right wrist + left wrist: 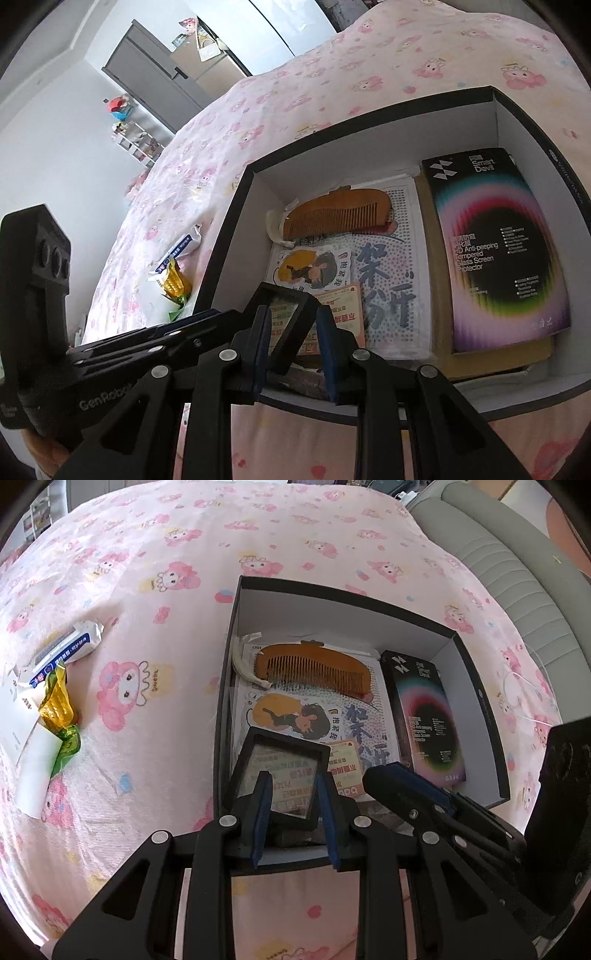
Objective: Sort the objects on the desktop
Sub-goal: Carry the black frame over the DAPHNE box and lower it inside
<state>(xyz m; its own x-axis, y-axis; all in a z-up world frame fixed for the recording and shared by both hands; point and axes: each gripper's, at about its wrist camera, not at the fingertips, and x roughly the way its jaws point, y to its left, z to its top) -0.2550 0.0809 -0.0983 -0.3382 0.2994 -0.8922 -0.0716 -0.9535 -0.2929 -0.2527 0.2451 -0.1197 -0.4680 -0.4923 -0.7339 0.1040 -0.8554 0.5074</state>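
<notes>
Box (236,635) contains comb (317,666), sticker sheet (369,716), screen-protector pack (424,716). Both grippers, left (293,794) and right (291,328), pinch a black-framed case (280,768) over its near end.

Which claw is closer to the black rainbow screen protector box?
Right. The right claw sits just left of the screen protector box; the left claw is farther left, beyond it.
</notes>
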